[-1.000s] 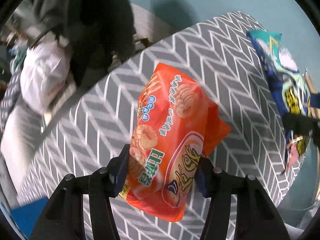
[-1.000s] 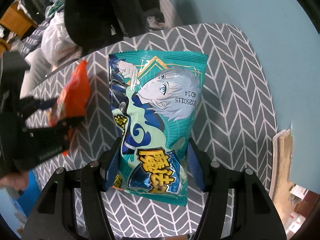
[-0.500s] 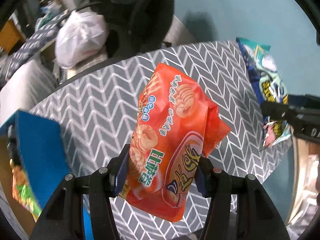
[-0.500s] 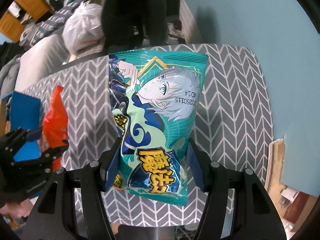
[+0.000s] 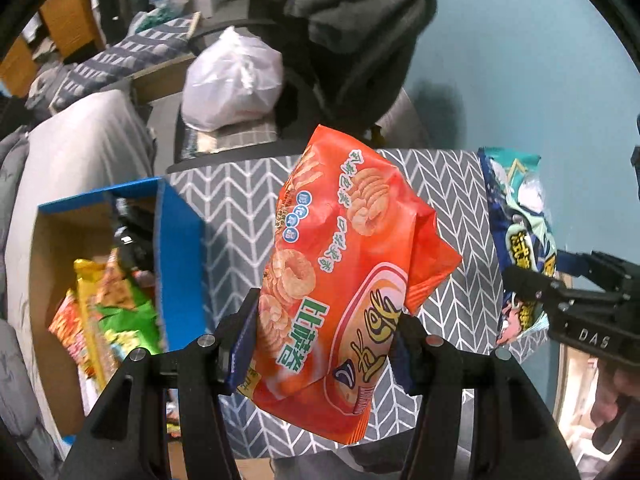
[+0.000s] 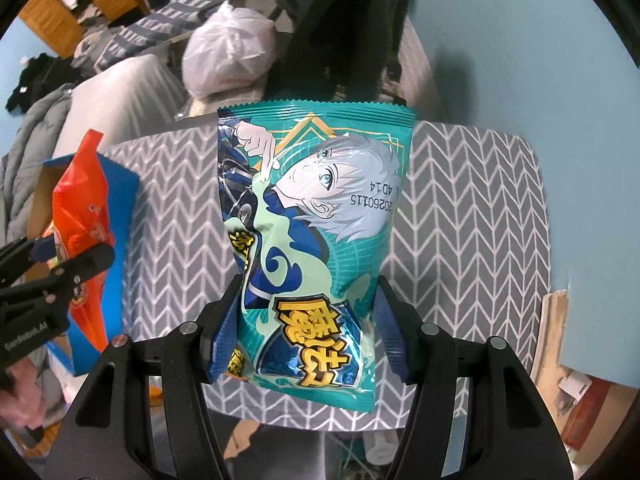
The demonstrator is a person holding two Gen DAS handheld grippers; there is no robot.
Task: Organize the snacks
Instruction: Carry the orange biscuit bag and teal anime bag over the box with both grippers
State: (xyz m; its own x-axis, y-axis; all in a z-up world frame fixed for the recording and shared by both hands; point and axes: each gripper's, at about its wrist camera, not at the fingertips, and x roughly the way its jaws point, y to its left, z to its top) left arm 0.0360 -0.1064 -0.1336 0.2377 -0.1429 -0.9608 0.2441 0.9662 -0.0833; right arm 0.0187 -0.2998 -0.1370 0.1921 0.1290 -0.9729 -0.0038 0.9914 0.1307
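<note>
An orange snack bag [image 5: 344,272] with printed crackers hangs in the air, and my left gripper [image 5: 324,348] is shut on its lower part. My right gripper [image 6: 308,332] is shut on a teal snack bag [image 6: 316,240] with a silver-haired cartoon figure. Both bags are held above the grey chevron tablecloth [image 6: 460,208]. The teal bag [image 5: 520,232] and right gripper also show at the right edge of the left wrist view. At the left edge of the right wrist view appear the orange bag [image 6: 82,200] and the left gripper.
A blue cardboard box [image 5: 176,248] stands at the table's left end, holding several yellow, green and orange snack packs [image 5: 108,304]. Behind the table are a white plastic bag [image 5: 232,80], a dark hanging garment [image 5: 352,40] and a teal wall [image 5: 520,80].
Both grippers have risen with their bags and moved left, rolling as they went. The blue box with snacks has come into view at the left. Neither grip has changed.
</note>
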